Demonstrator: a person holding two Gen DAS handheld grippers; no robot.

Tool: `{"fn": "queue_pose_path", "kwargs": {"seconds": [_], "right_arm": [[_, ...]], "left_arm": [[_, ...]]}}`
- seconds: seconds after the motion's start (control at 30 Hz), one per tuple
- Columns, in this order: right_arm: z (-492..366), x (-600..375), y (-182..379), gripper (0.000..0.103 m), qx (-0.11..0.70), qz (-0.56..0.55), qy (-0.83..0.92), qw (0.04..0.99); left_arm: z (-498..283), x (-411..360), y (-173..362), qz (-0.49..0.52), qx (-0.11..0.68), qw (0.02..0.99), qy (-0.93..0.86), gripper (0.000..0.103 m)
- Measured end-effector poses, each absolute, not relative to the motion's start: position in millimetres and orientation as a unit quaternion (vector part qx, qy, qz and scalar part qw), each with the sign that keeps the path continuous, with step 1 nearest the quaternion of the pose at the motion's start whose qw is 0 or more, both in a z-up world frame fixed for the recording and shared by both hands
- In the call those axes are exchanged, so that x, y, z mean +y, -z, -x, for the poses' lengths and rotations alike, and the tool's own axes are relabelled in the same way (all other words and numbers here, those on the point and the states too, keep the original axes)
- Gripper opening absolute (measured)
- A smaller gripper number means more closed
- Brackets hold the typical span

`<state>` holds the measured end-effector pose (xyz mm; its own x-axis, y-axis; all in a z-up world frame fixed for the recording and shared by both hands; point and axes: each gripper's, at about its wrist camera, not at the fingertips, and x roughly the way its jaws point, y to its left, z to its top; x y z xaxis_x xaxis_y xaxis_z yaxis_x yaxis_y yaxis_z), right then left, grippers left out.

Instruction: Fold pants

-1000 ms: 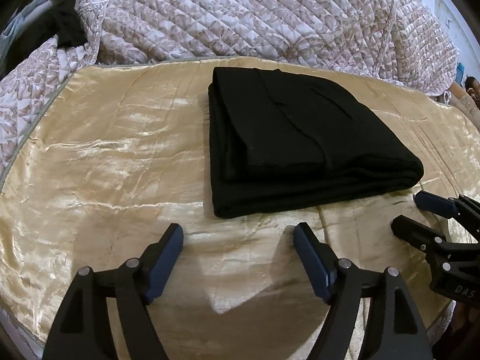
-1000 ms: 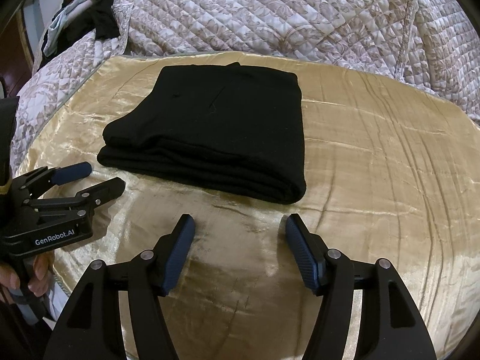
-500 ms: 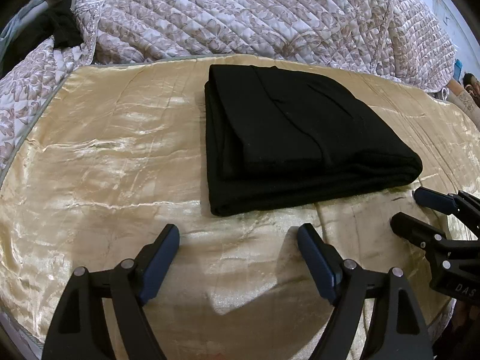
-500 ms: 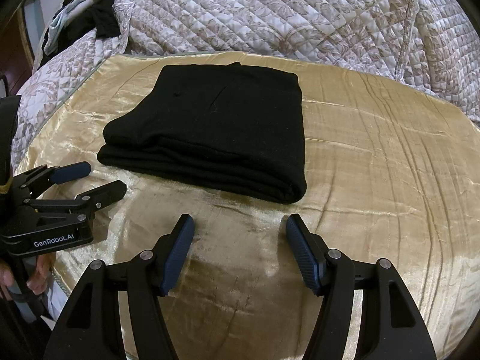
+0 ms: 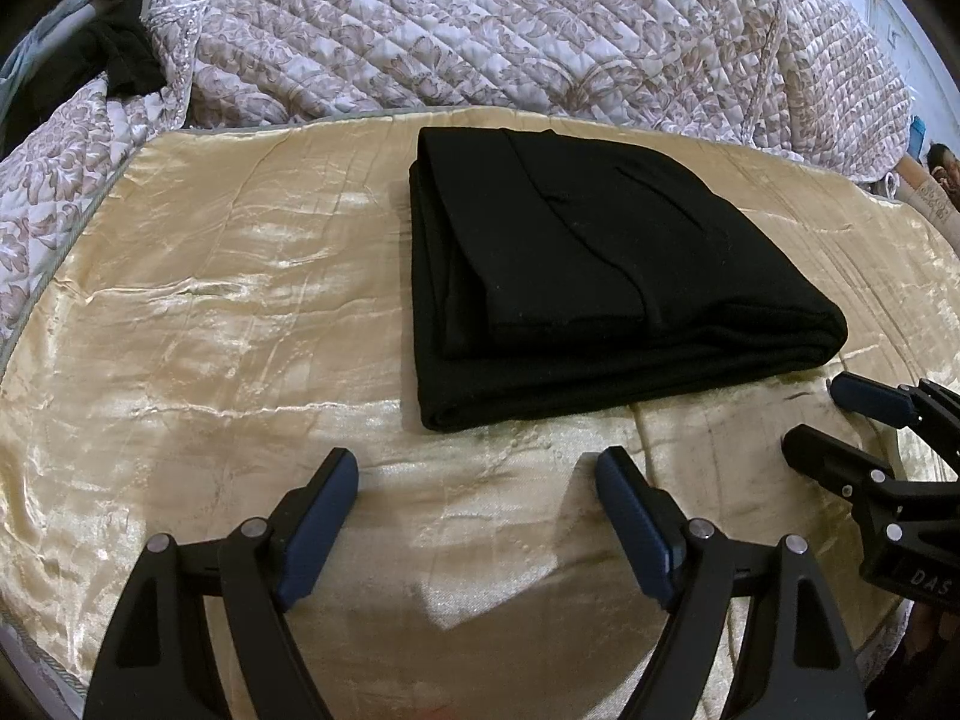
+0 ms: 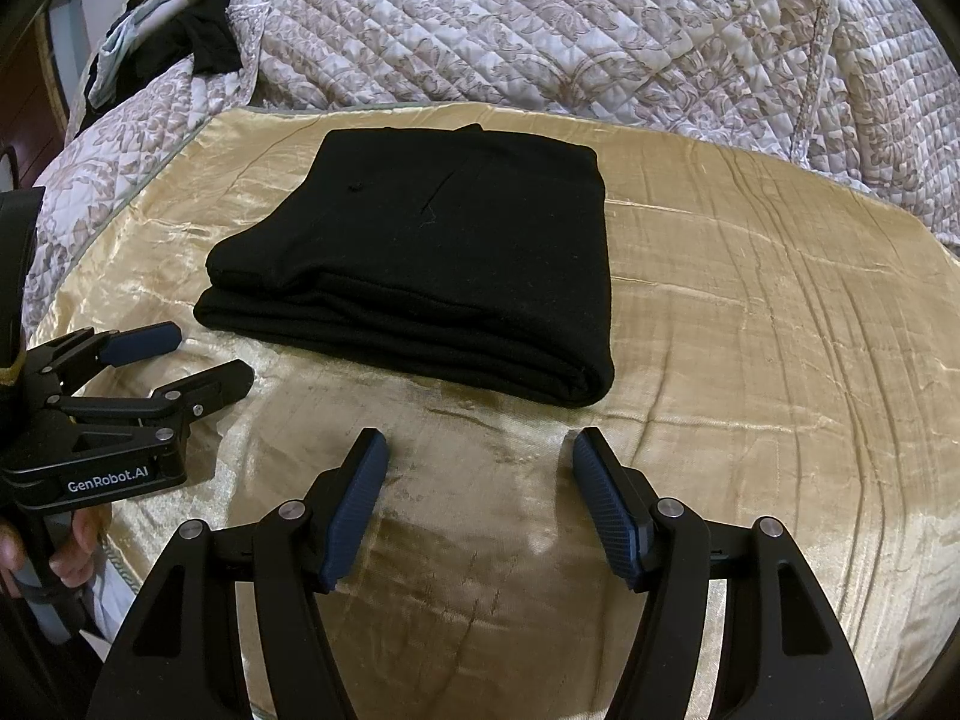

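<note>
Pants (image 5: pixel 600 276) lie as a compact black rectangle, folded over several times, on the gold satin cover (image 5: pixel 210 312) spread on the bed, set toward its far middle with the quilted bedspread (image 5: pixel 480 30) bunched up behind. By my reading the folding itself looks done, so the step in hand is to finish cleanly: check that the layers sit square, press down any lifted corner, and draw both tools away without dragging the stack. The left gripper (image 5: pixel 477 474) hovers just short of the near edge of the bundle, its fingers (image 5: pixel 324 516) spread wide with nothing between them; the right gripper (image 6: pixel 480 456) hangs close beside it, near the bundle's right front corner, fingers (image 6: pixel 354 510) likewise apart and empty. Neither touches the cloth. In the left view the top layer sits a little short of the layers below, so if any tidying is wanted, a light nudge at that edge would do better than a fresh pinch, which could pull the slippery stack askew on the satin. Room is generous: bare cover lies open to the left, to the right and in front of the bundle, so both hands can back straight off. The nearest limits are the cover's piped edge at the front left, where a hand (image 6: pixel 78 546) grips the left tool, and the heaped bedspread behind.
</note>
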<state>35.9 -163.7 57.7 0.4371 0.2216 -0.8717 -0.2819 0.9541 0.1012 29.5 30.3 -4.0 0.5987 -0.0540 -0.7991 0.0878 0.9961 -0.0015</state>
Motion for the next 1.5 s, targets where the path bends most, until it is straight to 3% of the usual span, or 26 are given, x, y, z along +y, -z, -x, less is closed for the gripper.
{"fn": "queue_pose_path", "kwargs": {"seconds": [1.5], "right_arm": [[-35.7, -159.8, -57.6, 0.069, 0.507, 0.039, -0.149, 0.848]], "left_arm": [[-30.3, 29.9, 4.2, -0.021, 0.448, 0.893, 0.039, 0.086]]}}
